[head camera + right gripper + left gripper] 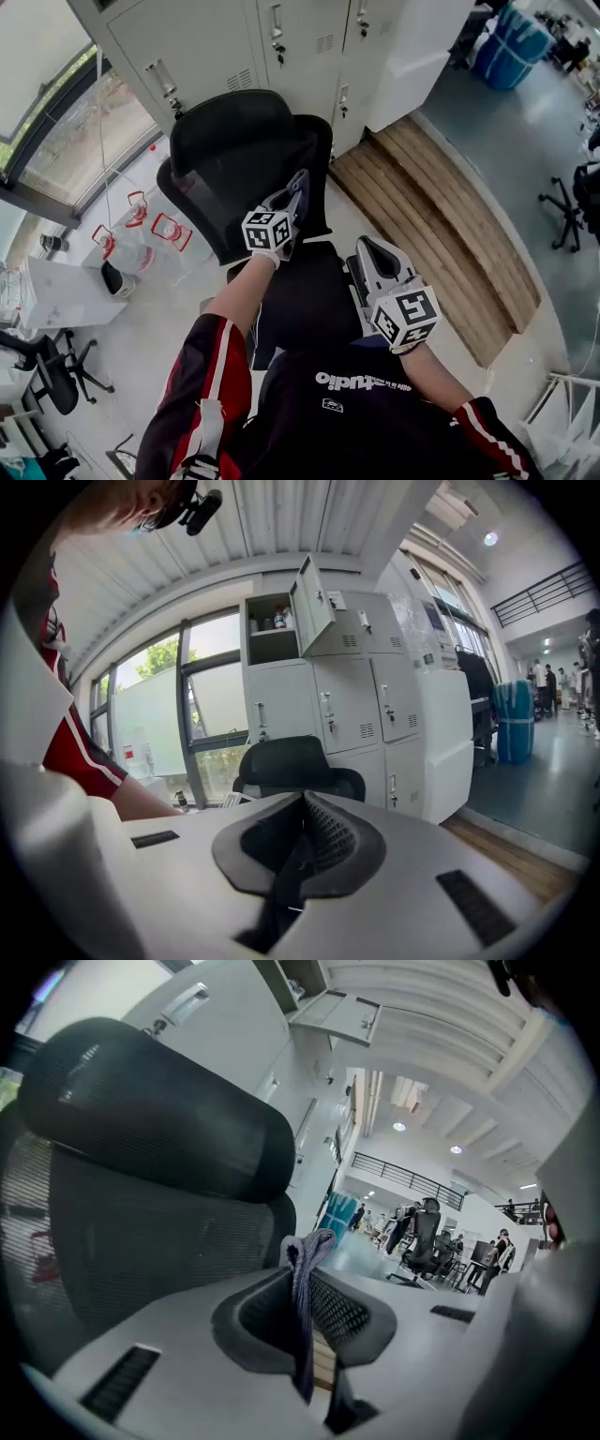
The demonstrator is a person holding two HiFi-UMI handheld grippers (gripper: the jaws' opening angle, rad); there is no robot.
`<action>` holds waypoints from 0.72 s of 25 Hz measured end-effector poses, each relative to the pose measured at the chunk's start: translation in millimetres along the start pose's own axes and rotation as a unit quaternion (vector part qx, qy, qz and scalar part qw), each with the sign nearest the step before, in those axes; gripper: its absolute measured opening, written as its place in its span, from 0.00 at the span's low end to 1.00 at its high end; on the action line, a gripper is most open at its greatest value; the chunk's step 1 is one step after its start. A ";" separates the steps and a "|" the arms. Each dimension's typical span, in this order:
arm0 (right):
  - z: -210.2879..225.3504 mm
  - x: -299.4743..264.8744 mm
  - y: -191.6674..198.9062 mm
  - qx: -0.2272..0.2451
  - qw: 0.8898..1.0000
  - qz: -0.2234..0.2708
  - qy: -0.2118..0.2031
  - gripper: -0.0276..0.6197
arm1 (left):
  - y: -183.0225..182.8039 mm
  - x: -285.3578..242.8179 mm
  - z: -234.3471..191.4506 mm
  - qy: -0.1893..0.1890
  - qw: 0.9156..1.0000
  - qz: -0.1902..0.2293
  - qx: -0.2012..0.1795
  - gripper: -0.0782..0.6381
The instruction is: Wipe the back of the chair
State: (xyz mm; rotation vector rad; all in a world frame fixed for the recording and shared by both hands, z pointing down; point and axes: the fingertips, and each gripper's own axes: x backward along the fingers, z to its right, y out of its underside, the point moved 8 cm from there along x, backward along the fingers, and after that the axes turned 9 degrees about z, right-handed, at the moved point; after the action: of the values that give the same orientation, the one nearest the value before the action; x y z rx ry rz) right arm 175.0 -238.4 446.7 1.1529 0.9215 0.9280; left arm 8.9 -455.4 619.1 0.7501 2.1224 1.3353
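A black mesh office chair with a padded headrest stands right in front of me, its back facing me. My left gripper is held against the right part of the chair back, shut on a grey-blue cloth. In the left gripper view the cloth hangs pinched between the jaws, with the chair back close on the left. My right gripper hovers lower right, away from the chair, shut with nothing in it. The right gripper view looks past that gripper toward the chair.
Grey lockers stand behind the chair; one door hangs open. A wooden platform runs along the right. Clear water jugs with red handles sit by the window at left. Other office chairs and a blue bin stand farther off.
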 end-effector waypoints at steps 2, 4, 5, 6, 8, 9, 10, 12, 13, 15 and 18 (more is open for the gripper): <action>23.4 7.5 2.3 -0.002 1.000 -0.003 0.019 0.06 | 14.0 -27.2 15.4 0.012 1.000 -0.013 0.003 0.19; 47.7 14.5 5.1 -0.004 0.999 -0.008 0.042 0.06 | 27.6 -52.2 27.7 0.021 0.999 -0.025 0.007 0.19; 59.7 17.8 6.1 -0.006 0.998 -0.010 0.054 0.06 | 34.0 -63.8 32.3 0.025 0.999 -0.031 0.007 0.19; 71.2 21.0 7.0 -0.007 0.998 -0.012 0.064 0.06 | 40.3 -74.7 35.7 0.028 0.999 -0.038 0.007 0.19; 91.7 27.6 9.2 -0.007 0.997 -0.016 0.080 0.06 | 52.9 -93.8 39.6 0.028 0.998 -0.051 0.005 0.19; 100.9 30.9 10.6 -0.008 0.996 -0.019 0.087 0.06 | 59.2 -102.0 40.5 0.027 0.998 -0.057 0.005 0.19; 109.4 34.1 12.1 -0.008 0.995 -0.021 0.094 0.06 | 65.5 -109.5 40.8 0.025 0.998 -0.063 0.005 0.19; 124.3 39.1 15.1 -0.010 0.994 -0.025 0.106 0.06 | 77.4 -121.1 39.0 0.017 0.997 -0.076 0.000 0.19; 130.4 40.7 16.8 -0.010 0.994 -0.026 0.110 0.06 | 82.2 -124.6 36.7 0.009 0.997 -0.082 -0.003 0.19; 139.9 41.9 20.5 -0.009 0.993 -0.028 0.114 0.06 | 89.2 -127.1 29.9 -0.012 0.996 -0.088 -0.004 0.19; 146.8 39.4 25.9 -0.005 0.993 -0.031 0.114 0.06 | 93.9 -123.8 16.7 -0.041 0.996 -0.084 0.006 0.19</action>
State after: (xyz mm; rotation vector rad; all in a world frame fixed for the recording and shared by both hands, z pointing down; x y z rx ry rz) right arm 322.5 -244.8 491.3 1.0166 1.1295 1.0272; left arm 125.1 -496.3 715.2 0.6060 2.0808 1.1854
